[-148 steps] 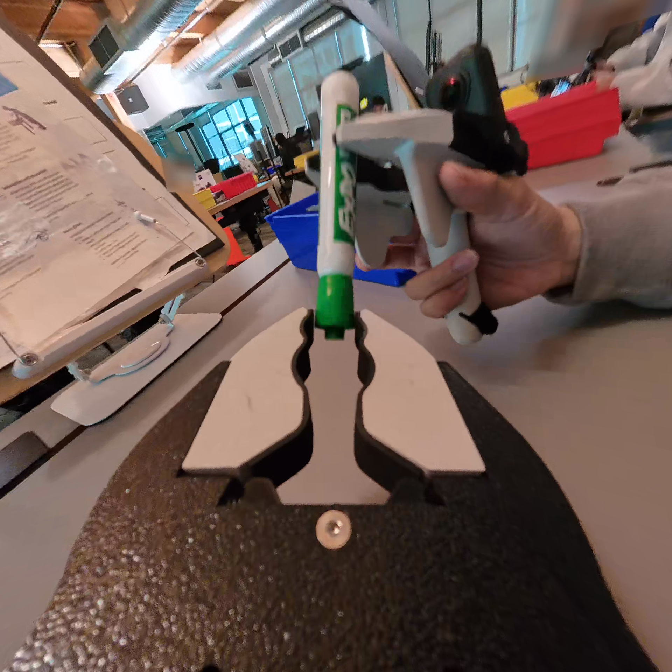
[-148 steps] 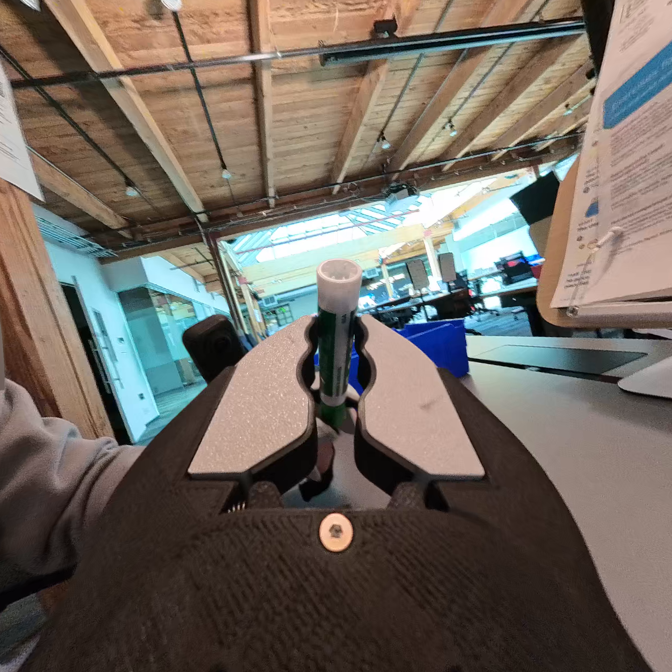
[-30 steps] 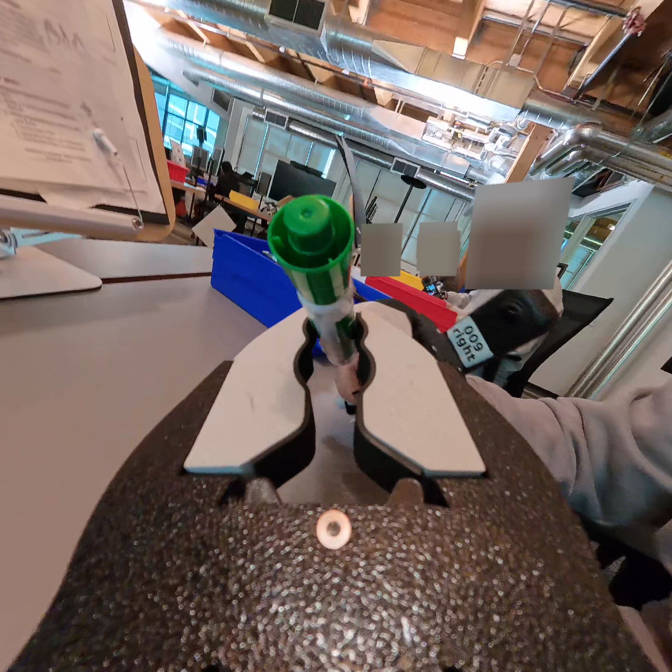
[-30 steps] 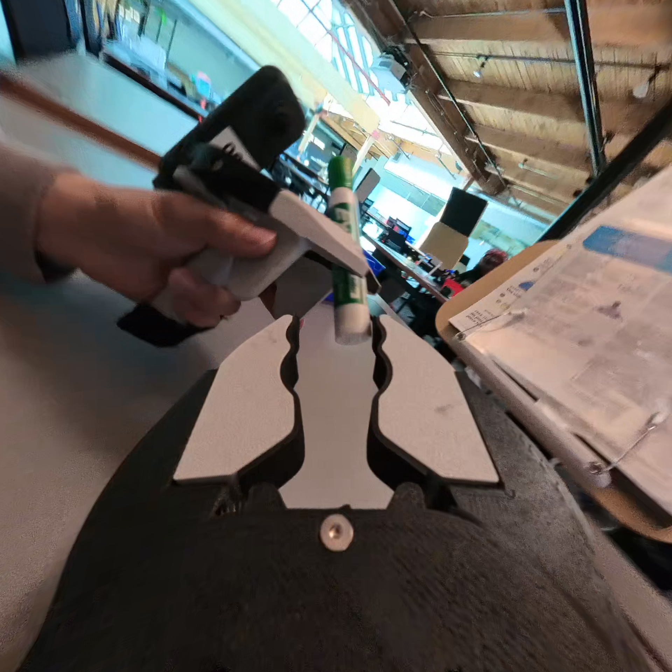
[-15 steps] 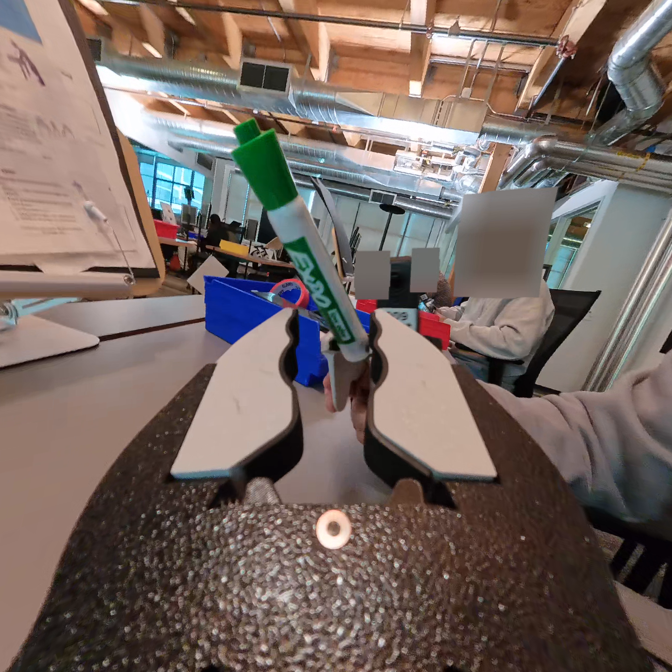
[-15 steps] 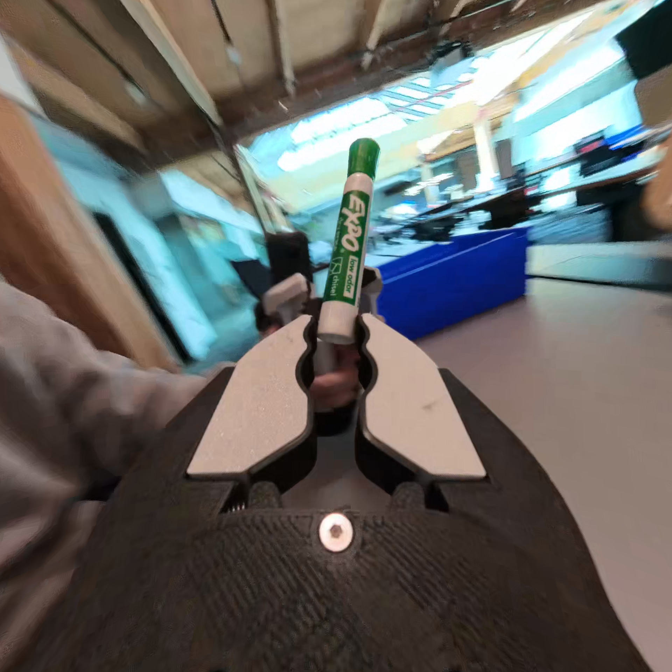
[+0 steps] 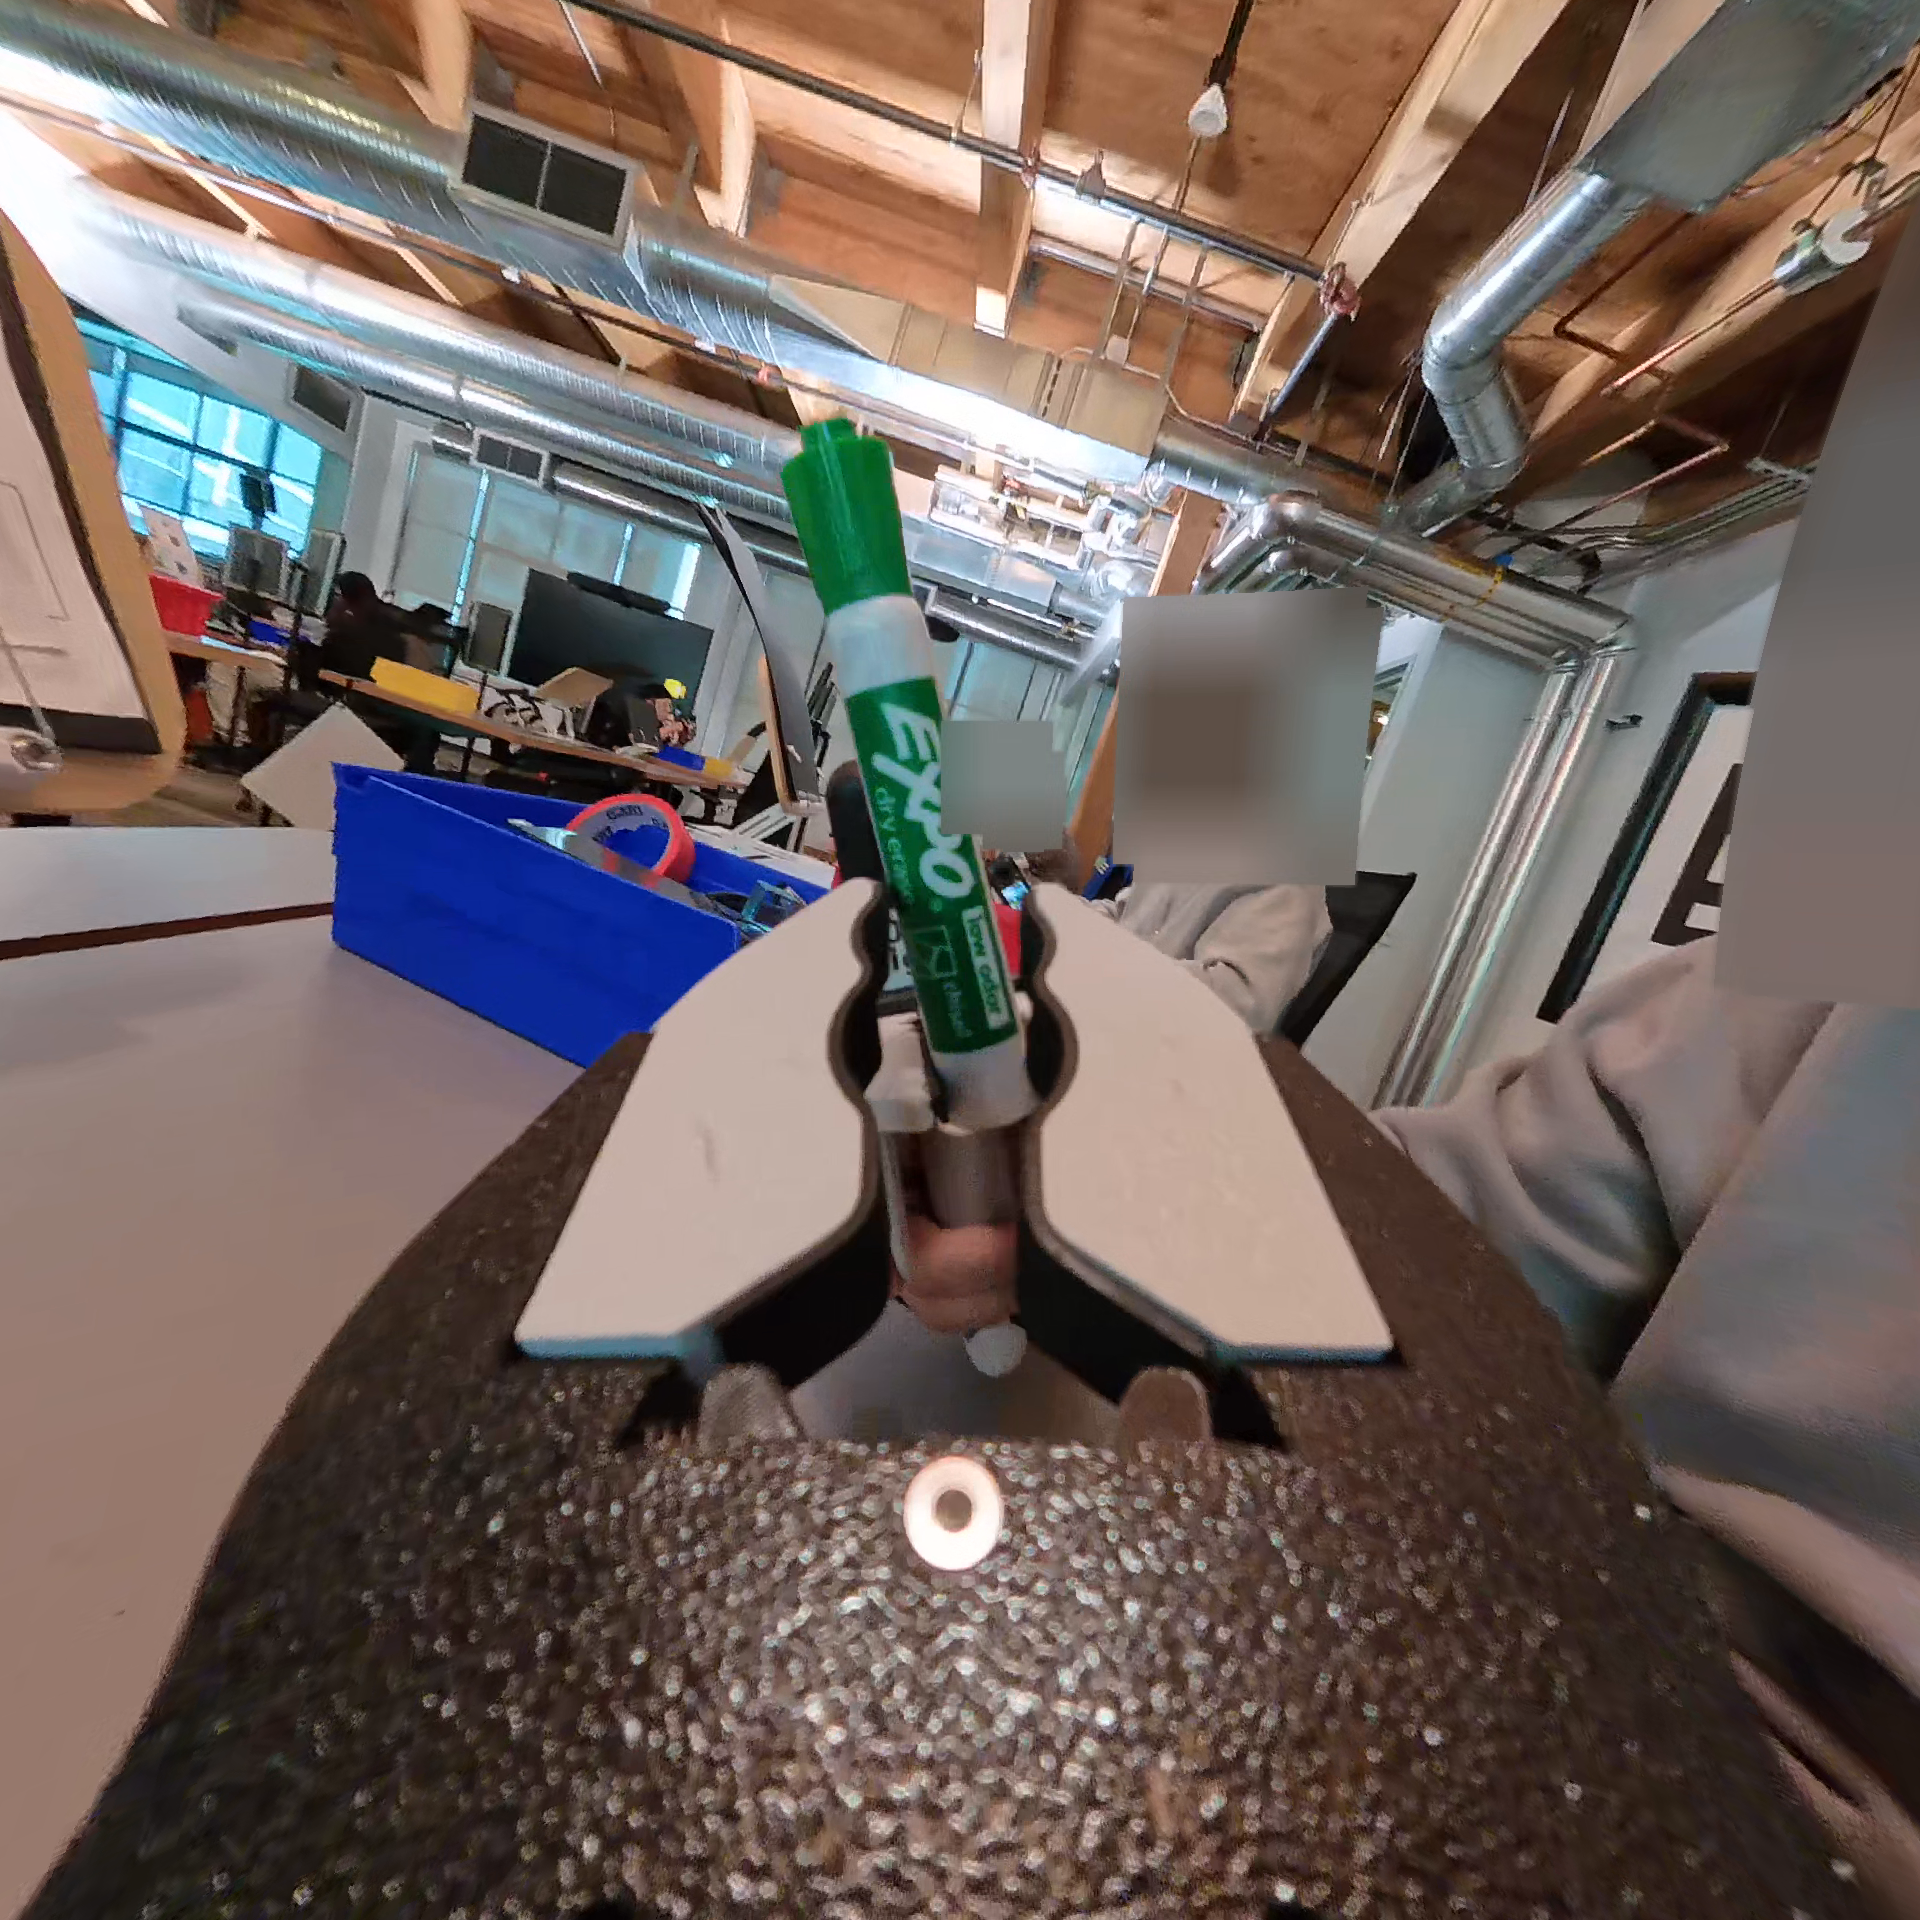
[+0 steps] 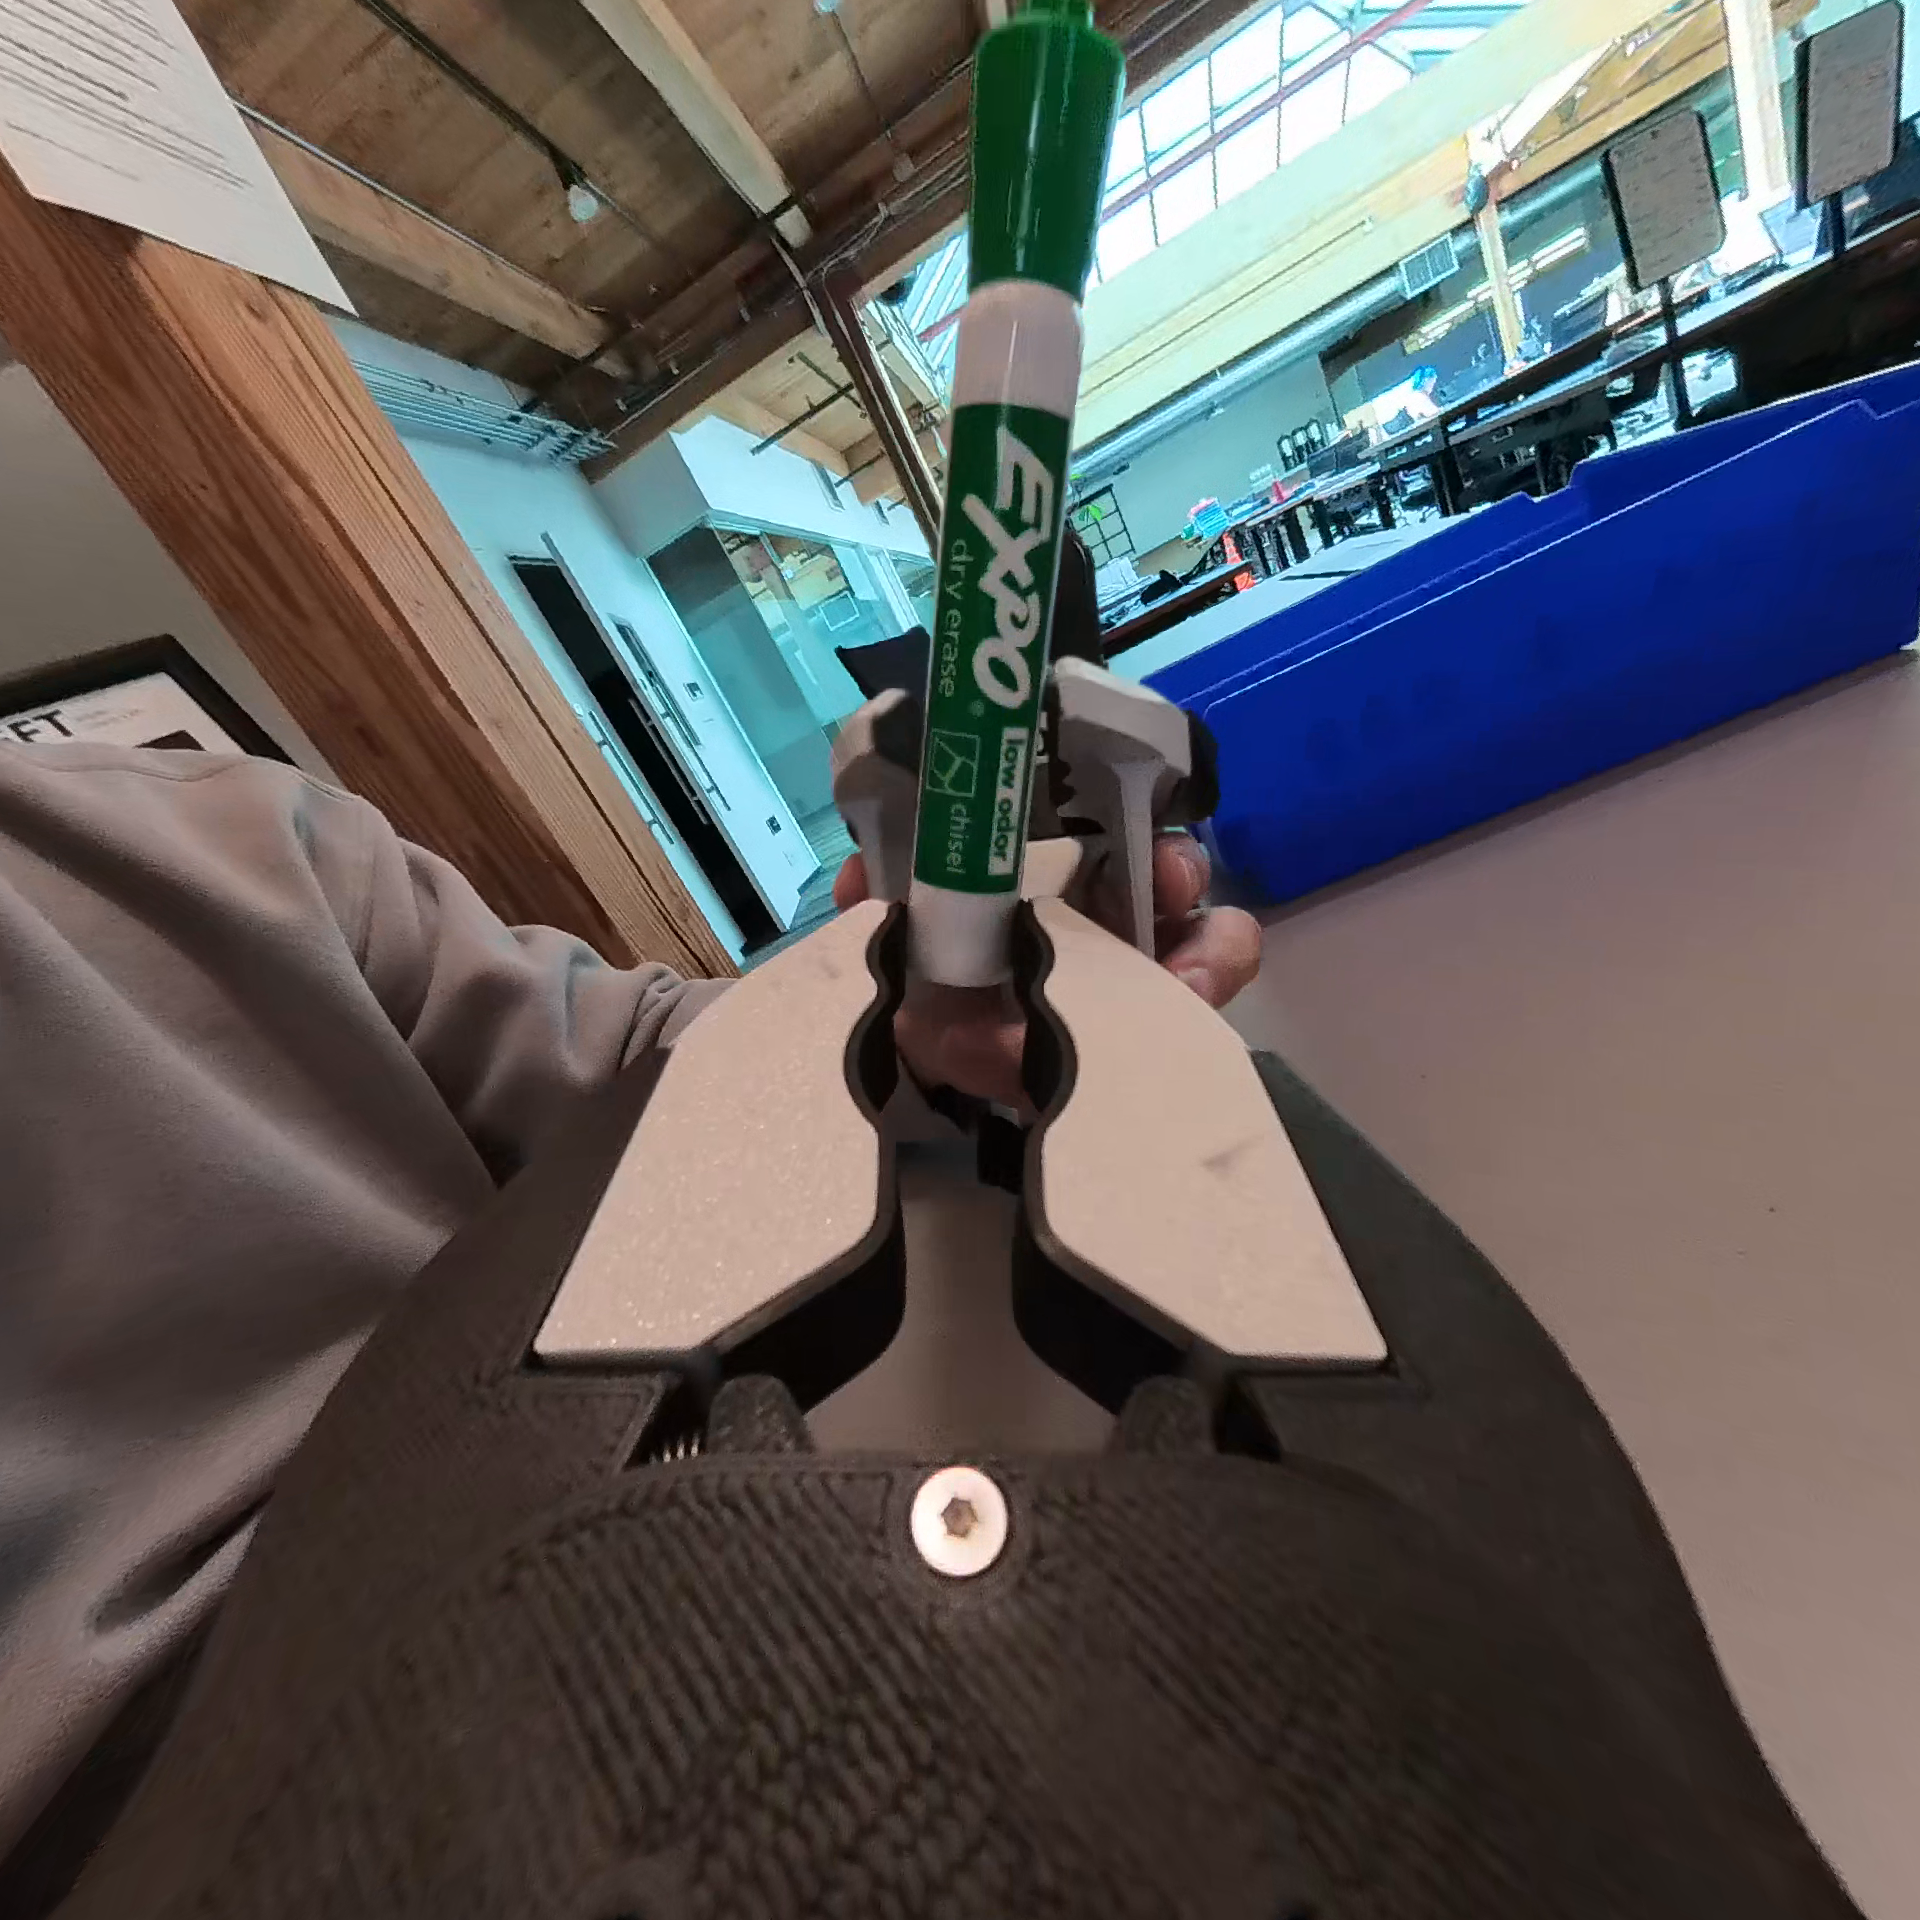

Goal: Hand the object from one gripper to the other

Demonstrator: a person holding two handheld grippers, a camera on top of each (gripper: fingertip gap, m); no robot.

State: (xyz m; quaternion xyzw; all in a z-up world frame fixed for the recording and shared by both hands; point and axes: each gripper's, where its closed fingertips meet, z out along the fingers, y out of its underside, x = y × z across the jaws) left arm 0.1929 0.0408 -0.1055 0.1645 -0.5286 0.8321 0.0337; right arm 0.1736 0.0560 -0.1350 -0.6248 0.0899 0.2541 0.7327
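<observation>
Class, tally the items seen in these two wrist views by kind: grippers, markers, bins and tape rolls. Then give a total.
Grippers: 2 (left gripper, right gripper)
Green marker: 1
Blue bin: 1
Red tape roll: 1
Total: 5

Grey worktop [image 7: 208,1122] with a blue bin [image 7: 499,914] sitting on it; there's a red tape roll [image 7: 629,831] poking up out of the bin. Same bin [image 8: 1558,665] shows in the right wrist view, next to a wooden post [image 8: 312,540]. Silver ducts [image 7: 416,187] run under the wood ceiling, desks further back.
</observation>
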